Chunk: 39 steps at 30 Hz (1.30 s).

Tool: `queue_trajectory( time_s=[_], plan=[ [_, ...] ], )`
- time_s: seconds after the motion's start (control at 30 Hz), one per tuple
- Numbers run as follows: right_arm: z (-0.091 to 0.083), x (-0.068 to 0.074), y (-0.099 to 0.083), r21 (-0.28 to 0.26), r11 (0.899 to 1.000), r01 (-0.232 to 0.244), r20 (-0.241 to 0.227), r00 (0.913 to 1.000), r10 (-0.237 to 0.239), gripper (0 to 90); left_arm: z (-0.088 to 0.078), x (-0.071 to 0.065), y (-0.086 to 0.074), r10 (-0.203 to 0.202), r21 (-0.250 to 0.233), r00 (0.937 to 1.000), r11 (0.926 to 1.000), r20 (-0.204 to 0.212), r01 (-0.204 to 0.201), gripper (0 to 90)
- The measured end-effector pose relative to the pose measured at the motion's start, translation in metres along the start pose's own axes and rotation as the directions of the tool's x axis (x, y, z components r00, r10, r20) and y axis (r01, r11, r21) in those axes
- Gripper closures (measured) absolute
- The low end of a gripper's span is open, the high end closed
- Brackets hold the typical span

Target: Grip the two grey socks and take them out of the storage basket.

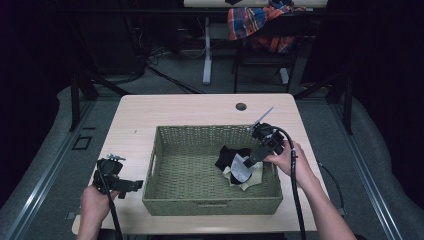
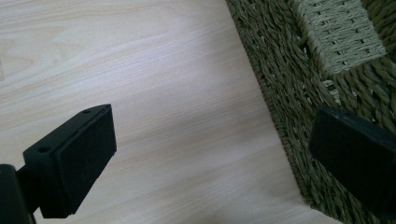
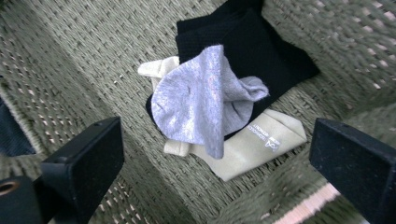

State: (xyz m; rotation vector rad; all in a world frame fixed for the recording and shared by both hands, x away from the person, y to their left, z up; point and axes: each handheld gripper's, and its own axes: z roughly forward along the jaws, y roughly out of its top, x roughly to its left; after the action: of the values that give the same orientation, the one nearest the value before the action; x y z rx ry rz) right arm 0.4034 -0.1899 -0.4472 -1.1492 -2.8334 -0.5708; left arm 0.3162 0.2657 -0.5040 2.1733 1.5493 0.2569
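Observation:
A green woven basket (image 1: 210, 129) stands in the middle of the light wooden table (image 1: 200, 107). In its right half lies a small pile of socks: a black sock (image 1: 227, 155), a grey sock (image 1: 240, 171) on top, and a cream sock (image 1: 254, 179) underneath. My right gripper (image 1: 251, 160) hangs open just above the pile, with nothing between its jaws. In the right gripper view the grey sock (image 3: 196, 102) is draped over the black sock (image 3: 261, 51) and the cream sock (image 3: 252, 144). My left gripper (image 1: 131, 186) is held open over the table beside the basket's front left corner (image 2: 289, 70).
A cable hole (image 1: 241, 106) sits near the table's far edge. Behind the table, a chair carries a plaid cloth (image 1: 255, 22). Bare tabletop (image 2: 140, 70) lies left of the basket. Dark frame posts stand at both sides of the table.

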Motion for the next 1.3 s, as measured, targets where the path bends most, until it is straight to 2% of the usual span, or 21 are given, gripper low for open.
queue_trajectory(
  time_s=[0.1,0.17,0.23,0.27,0.3,0.33,0.37,0.53,0.67,0.73,0.8,0.93,1.3],
  plan=[
    [0.006,0.001,0.001,0.016,1.0,-0.004,0.005,1.0,0.004,14.1,0.0,0.0,0.0,0.0,0.001,1.0,1.0,0.001,0.0,1.2],
    [0.011,0.002,0.002,0.017,1.0,-0.001,0.005,1.0,0.001,16.4,0.0,0.0,0.0,-0.001,0.0,1.0,1.0,0.0,0.001,1.2],
    [0.014,0.003,0.004,0.036,0.999,0.011,0.014,0.9998,-0.012,24.3,0.0,0.0,0.0,0.0,0.0,1.0,1.0,0.0,0.0,1.2],
    [0.017,0.004,0.004,0.034,0.999,0.003,0.01,0.9999,-0.004,27.8,0.0,0.0,0.0,0.0,0.0,1.0,1.0,0.001,0.0,1.1],
    [0.024,0.006,0.006,0.045,0.999,-0.006,0.021,0.9998,0.005,35.0,0.0,0.0,0.0,-0.001,0.001,1.0,1.0,0.001,0.001,1.2],
    [0.024,0.006,0.006,0.045,0.999,-0.006,0.021,0.9998,0.005,35.0,0.0,0.0,0.0,0.0,0.001,1.0,1.0,0.001,0.0,1.2],
    [0.029,0.006,0.007,0.068,0.998,-0.003,0.028,0.9996,0.001,44.4,0.0,0.0,0.0,0.0,0.0,1.0,1.0,0.0,0.0,1.2],
    [0.041,0.007,0.009,0.103,0.995,-0.011,0.044,0.999,0.007,51.1,0.0,0.0,0.0,-0.002,-0.002,1.0,1.0,0.002,0.002,1.2],
    [0.047,0.008,0.01,0.141,0.99,-0.009,0.051,0.9987,0.002,67.3,0.0,0.0,0.0,-0.001,-0.001,1.0,1.0,0.002,0.001,1.2],
    [0.048,0.009,0.009,0.131,0.991,-0.009,0.048,0.9988,0.003,74.9,0.001,0.0,0.0,-0.002,-0.002,1.0,1.0,0.003,0.002,1.2],
    [0.046,0.01,0.01,0.14,0.99,0.0,0.052,0.9986,-0.007,78.1,0.0,0.0,0.0,-0.002,-0.003,1.0,1.0,0.004,0.002,1.2],
    [0.039,0.011,0.009,0.119,0.993,0.001,0.048,0.9988,-0.007,82.7,0.001,0.0,0.0,-0.003,-0.002,1.0,1.0,0.004,0.003,1.2],
    [0.008,0.016,0.007,0.051,0.998,0.022,0.063,0.9977,-0.026,84.2,0.001,-0.001,0.0,-0.001,-0.003,1.0,1.0,0.006,0.001,1.1]
  ],
)
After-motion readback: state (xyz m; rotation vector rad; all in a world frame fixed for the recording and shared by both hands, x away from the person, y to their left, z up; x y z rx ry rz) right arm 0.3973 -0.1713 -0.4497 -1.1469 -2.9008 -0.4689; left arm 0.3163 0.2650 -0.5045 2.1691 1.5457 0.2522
